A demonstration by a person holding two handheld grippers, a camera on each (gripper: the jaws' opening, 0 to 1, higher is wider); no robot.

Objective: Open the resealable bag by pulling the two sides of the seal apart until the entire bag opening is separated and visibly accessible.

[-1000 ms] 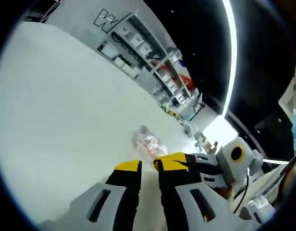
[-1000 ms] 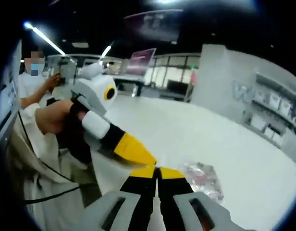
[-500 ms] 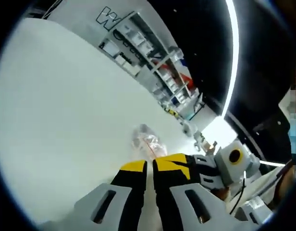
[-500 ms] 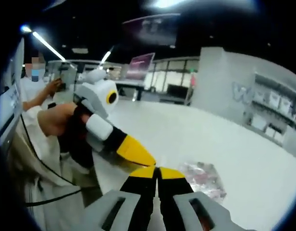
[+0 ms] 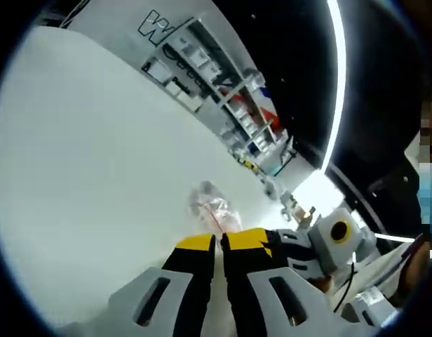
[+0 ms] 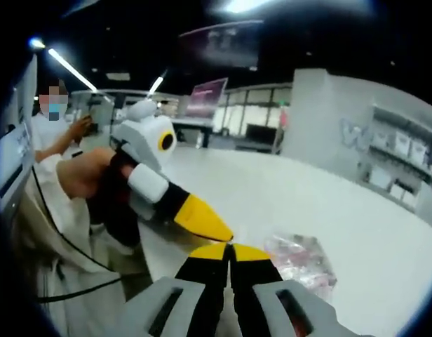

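My left gripper (image 5: 217,242) and right gripper (image 6: 229,250) are both clenched on the near edge of the resealable bag (image 6: 300,261), which lies on the white worktop (image 5: 90,161). I judge each should keep one lip only and draw apart evenly. The right gripper view shows my hand (image 6: 86,172); the left gripper view shows shelving (image 5: 223,95).

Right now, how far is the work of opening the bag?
Done: both grippers have reached the resealable bag on the white table. In hand: the left gripper and right gripper have jaws closed at its near edge. Left: pulling the seal apart; no opening visible.
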